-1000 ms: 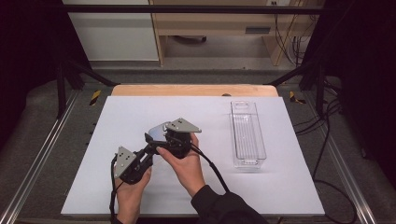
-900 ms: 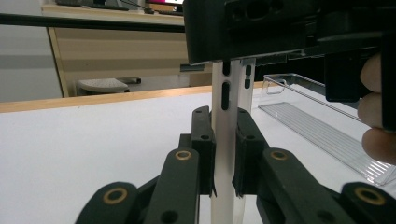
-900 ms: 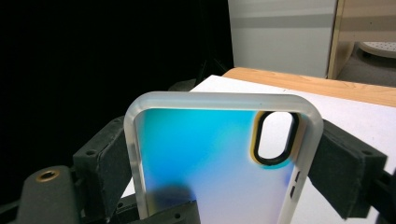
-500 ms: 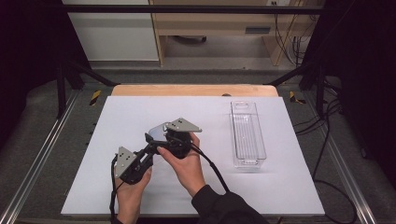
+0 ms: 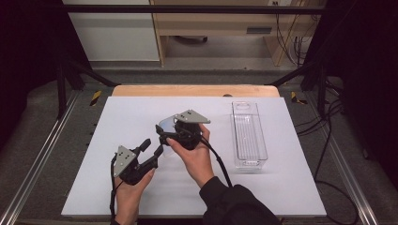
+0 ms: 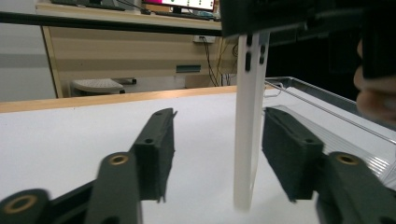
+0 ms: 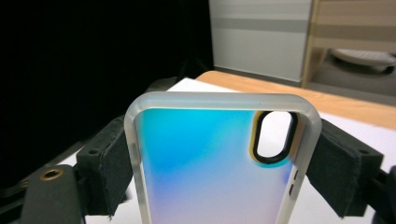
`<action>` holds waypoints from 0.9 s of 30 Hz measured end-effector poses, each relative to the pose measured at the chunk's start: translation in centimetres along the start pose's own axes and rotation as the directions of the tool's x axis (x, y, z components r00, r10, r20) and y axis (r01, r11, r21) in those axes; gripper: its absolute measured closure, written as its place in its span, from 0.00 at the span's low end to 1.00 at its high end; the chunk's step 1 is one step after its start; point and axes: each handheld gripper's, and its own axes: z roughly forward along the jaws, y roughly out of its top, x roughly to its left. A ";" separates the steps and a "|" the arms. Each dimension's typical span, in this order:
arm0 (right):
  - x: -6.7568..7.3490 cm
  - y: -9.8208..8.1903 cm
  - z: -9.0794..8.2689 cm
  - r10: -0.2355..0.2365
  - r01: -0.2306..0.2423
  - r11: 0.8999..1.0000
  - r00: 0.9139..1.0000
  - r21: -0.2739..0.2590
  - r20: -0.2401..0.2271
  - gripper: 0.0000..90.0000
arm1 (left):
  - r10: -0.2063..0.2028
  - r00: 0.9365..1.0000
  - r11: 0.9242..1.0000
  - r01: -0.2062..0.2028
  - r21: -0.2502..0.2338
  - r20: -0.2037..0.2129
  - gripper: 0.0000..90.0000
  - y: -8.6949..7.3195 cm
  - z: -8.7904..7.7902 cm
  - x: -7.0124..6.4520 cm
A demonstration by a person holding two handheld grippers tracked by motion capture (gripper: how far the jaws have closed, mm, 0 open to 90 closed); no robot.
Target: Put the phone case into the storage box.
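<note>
Right claw (image 7: 219, 163) clamps iridescent phone case (image 7: 205, 172); left claw (image 6: 217, 154) just released, straddling case edge-on.

The person's right hand (image 5: 197, 157) is gripping the black two-jaw right gripper (image 5: 162, 136) with the grey three-cornered plate on top, its jaws pressing in hard from both sides. The left hand (image 5: 129, 194) is holding the black left gripper (image 5: 152, 147) just beside and below the right gripper; its jaws have just been opening, pads (image 6: 156, 154) standing apart.
</note>
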 end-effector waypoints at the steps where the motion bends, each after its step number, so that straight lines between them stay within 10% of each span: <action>1: -0.4 0.3 -0.1 -0.007 0.007 1.000 1.000 -0.001 0.010 0.19 | 0.008 1.000 1.000 -0.008 0.001 0.002 0.43 0.0 0.0 0.0; 27: -7.4 5.4 -1.1 -0.028 0.032 0.999 0.991 -0.025 0.134 0.20 | 0.057 0.996 0.997 -0.054 0.053 -0.063 0.04 -1.6 -3.3 2.8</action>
